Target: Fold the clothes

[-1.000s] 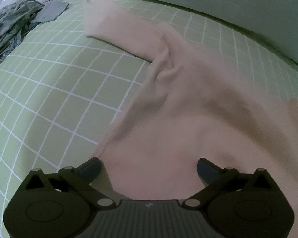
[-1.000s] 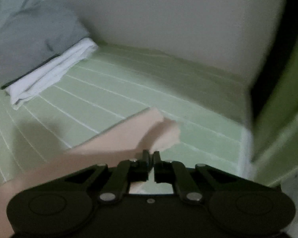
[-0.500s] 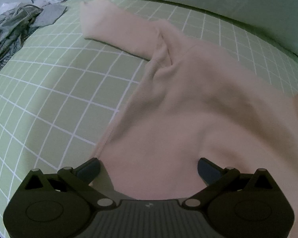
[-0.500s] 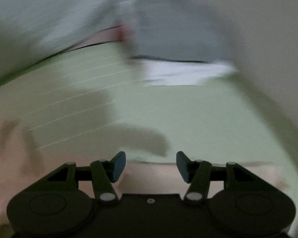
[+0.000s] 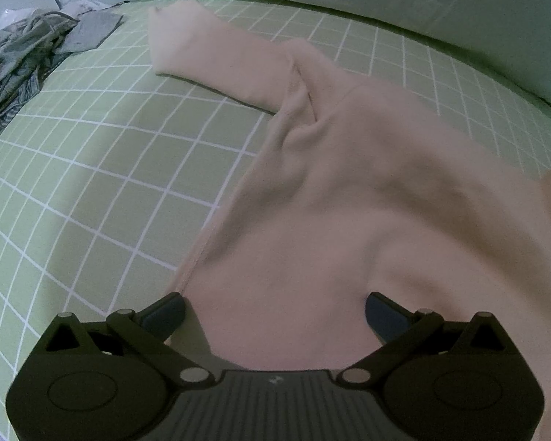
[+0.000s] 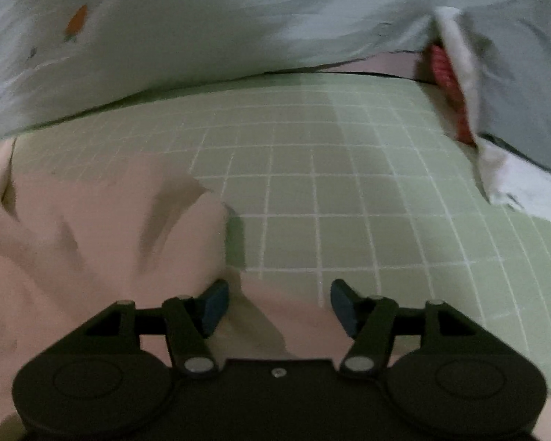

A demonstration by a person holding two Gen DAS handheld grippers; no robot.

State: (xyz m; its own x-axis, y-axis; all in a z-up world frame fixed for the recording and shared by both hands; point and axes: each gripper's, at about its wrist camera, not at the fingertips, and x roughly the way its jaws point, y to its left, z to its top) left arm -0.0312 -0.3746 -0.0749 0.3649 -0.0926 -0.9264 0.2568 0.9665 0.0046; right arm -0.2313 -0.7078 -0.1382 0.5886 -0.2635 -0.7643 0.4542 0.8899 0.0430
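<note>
A pink top point(image 5: 349, 198) lies spread on the green checked bed sheet point(image 5: 92, 169), one sleeve point(image 5: 216, 58) pointing toward the far edge. It looks soft, light and floppy, so it will sag and wrinkle. A good place to grab is probably a cuff or the hem.

The left gripper point(image 5: 275, 312) hangs over the hem, jaws wide apart, holding nothing. The right gripper point(image 6: 279, 305) has its jaws apart, closing a little, over bunched pink cloth but not pinching it.

Only the left view shows a grey clothes pile point(image 5: 18, 58) at the far left corner. Only the right view shows a pale blanket point(image 6: 165, 36) along the far edge.
</note>
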